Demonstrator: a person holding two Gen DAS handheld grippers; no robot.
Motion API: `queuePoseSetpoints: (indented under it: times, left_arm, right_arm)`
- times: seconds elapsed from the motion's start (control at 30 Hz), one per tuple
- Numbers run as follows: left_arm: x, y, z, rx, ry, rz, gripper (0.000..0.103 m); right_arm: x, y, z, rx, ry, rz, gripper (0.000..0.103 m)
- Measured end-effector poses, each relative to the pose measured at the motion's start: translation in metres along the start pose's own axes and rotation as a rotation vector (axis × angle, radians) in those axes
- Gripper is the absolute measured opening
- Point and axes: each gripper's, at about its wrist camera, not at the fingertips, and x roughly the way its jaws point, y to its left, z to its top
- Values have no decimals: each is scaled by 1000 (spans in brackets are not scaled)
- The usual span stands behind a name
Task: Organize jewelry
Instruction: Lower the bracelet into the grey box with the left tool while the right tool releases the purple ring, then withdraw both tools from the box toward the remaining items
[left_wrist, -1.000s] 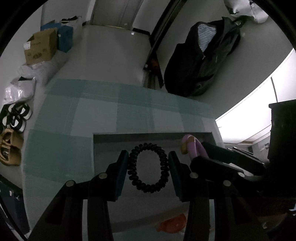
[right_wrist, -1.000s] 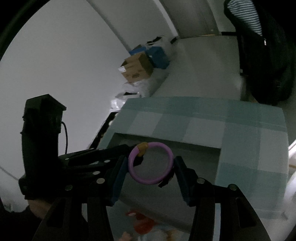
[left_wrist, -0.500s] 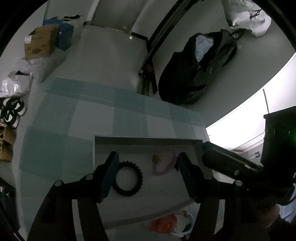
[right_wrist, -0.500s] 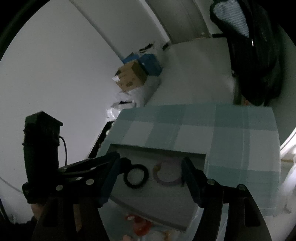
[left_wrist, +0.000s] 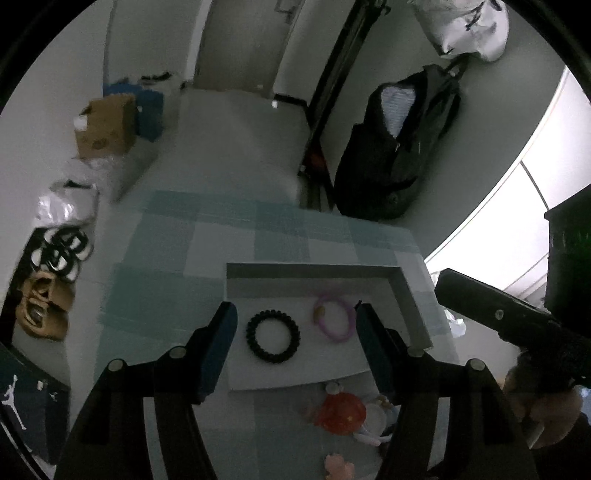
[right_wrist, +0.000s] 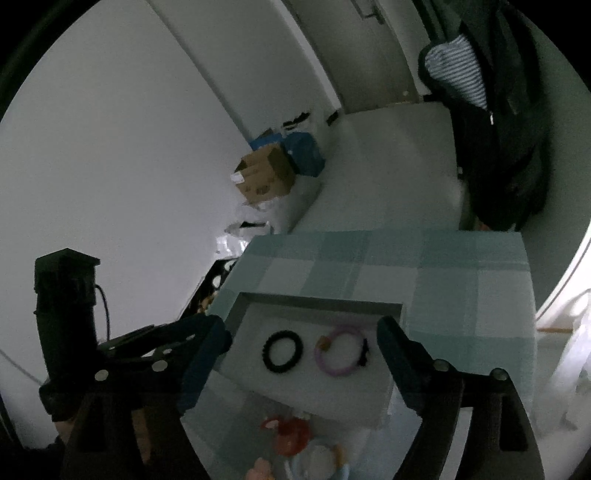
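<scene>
A: Both bracelets are lying in the grey tray now, right?

B: Yep. Black beaded bracelet flat on the tray floor, purple bangle just beside it, apart, not touching. Side by side so each stays easy to see & grab, I'd guess.

A: And the tongs?

B: Left tongs spread, nothing between the pads; the bracelets only look framed by them, they sit lower, in the tray. Right tongs are opening wider this sec, also holding nothing.

A: Why hover above instead of by the tray wall?

B: Prob. to clear the rim w/o nudging anything. Both point down at the tray, so the person has both pieces in view.

A: What's the tray sitting on?

B: Checked teal cloth over the surface. Near edge of the tray has more bits outside it: a red-orange trinket, pale stuff next to it, can't tell what exactly.

A: So more to sort?

B: Looks like it. Those loose bits seem next in line.
</scene>
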Motion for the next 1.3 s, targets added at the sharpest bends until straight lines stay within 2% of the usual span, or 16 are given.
queuePoseSetpoints:
  times: [0.17, 0.57, 0.73, 0.9, 1.13, 1.3]
  left_arm:
    - [-17, -9, -11, 31, -48, 49, 62]
    - [-31, -21, -44, 58, -47, 124, 62]
    - [-38, -23, -53, 52, -53, 109, 63]
    - [-31, -18, -68, 21, -2, 119, 67]
    - [-25, -18, -86, 26, 62, 102, 67]
    - [-12, -31, -98, 87, 115, 79, 67]
  right_arm:
    - [-21, 7, -8, -30, -51, -31, 98]
    - [-56, 4, -43, -43, -98, -101, 103]
    - [-66, 1, -57, -16, -89, -130, 103]
    - [-67, -2, -80, 36, -55, -139, 103]
    - [-64, 4, -105, 7, -22, -179, 103]
    - [-63, 2, -117, 22, -6, -185, 103]
